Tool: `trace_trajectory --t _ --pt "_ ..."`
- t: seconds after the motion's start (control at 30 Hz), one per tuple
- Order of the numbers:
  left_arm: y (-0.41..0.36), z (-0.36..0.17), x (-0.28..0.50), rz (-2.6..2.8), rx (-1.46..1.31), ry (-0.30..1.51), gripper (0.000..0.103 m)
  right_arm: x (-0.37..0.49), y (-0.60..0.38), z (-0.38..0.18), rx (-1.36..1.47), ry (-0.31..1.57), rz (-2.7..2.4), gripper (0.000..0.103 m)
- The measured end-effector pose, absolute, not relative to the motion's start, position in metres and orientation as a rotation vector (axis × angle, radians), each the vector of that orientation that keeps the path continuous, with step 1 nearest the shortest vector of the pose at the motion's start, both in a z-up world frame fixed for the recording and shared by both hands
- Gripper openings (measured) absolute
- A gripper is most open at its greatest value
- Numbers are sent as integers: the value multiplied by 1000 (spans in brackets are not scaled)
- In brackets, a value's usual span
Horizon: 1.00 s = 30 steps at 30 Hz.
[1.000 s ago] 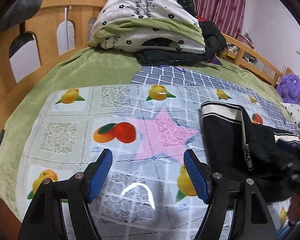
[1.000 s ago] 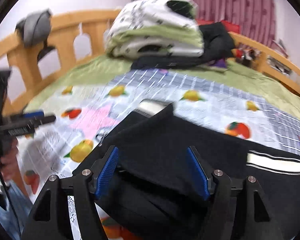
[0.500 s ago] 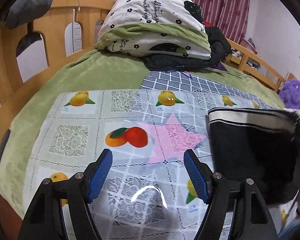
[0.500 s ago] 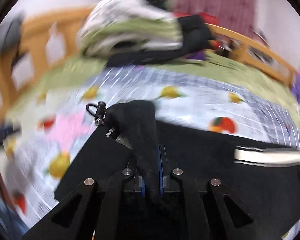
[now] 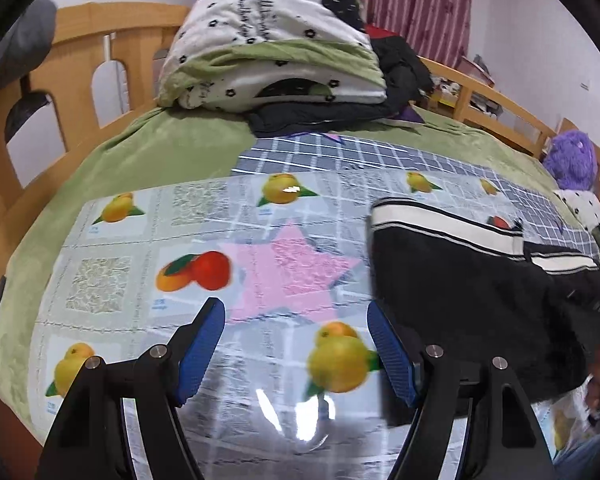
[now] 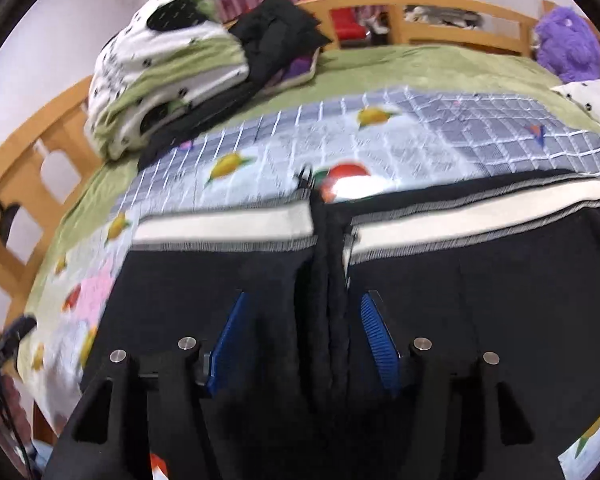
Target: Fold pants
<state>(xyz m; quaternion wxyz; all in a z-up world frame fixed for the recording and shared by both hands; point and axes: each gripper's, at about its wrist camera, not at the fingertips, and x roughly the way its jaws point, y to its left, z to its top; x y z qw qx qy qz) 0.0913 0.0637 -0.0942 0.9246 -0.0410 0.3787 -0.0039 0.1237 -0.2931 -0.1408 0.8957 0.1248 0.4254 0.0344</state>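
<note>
Black pants with a white striped waistband lie folded on the fruit-print mat, to the right of my left gripper. The left gripper is open and empty over the mat. In the right wrist view the pants fill the lower frame, waistband at the far side. My right gripper is open just above them. A raised ridge of black cloth runs between its blue pads, which stand apart from it.
A folded white and green quilt with dark clothes sits at the back of the bed. Wooden bed rails run along the left and far sides. A purple plush toy is at the far right.
My right gripper was shut on a fold of the pants half a second ago and has opened. The cloth now lies flat with both waistband halves lined up. The left gripper has hardly moved.
</note>
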Motion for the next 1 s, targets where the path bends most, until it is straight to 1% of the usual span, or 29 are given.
trace_trajectory --t 0.1,0.13,0.17,0.2,0.27,0.3,0.37,0.47,0.5,0.53,0.57,0.63,0.73,0.8,0.87,1.0 --pt "48 -95 91 -42 -76 785 72 129 -292 -181 302 1004 115 57" --pt "41 -96 91 -59 -75 792 72 123 -286 -192 259 971 87 35" --pt "37 -97 92 -65 -74 797 72 120 -282 -189 214 974 121 20" --pt "33 -97 92 -68 -72 804 72 116 -285 -182 222 961 154 19" --pt "27 -98 90 -92 -87 817 72 99 -314 -155 360 872 229 16" --pt "25 -98 89 -106 -99 819 72 94 -321 -148 373 860 235 15" --pt "19 -100 88 -148 -136 835 72 84 -330 -145 334 859 215 15" --pt "8 -109 90 -168 -161 870 72 85 -326 -172 300 926 191 19" --pt "4 -113 90 -166 -164 882 72 87 -324 -182 303 953 188 24" --pt "0 -117 89 -168 -172 897 72 88 -321 -191 291 970 184 26" --pt "-2 -119 89 -173 -181 905 72 85 -319 -191 263 950 184 26" --pt "-5 -125 87 -176 -196 924 72 76 -320 -181 247 937 178 32" --pt "-6 -140 86 -152 -202 954 72 57 -335 -172 303 886 187 33" --pt "-10 -155 87 -160 -216 990 72 54 -335 -181 319 916 184 36" --pt "-15 -169 88 -154 -212 1018 72 53 -332 -185 312 917 196 37" --pt "-15 -154 81 -161 -202 980 72 38 -337 -163 242 893 203 39"
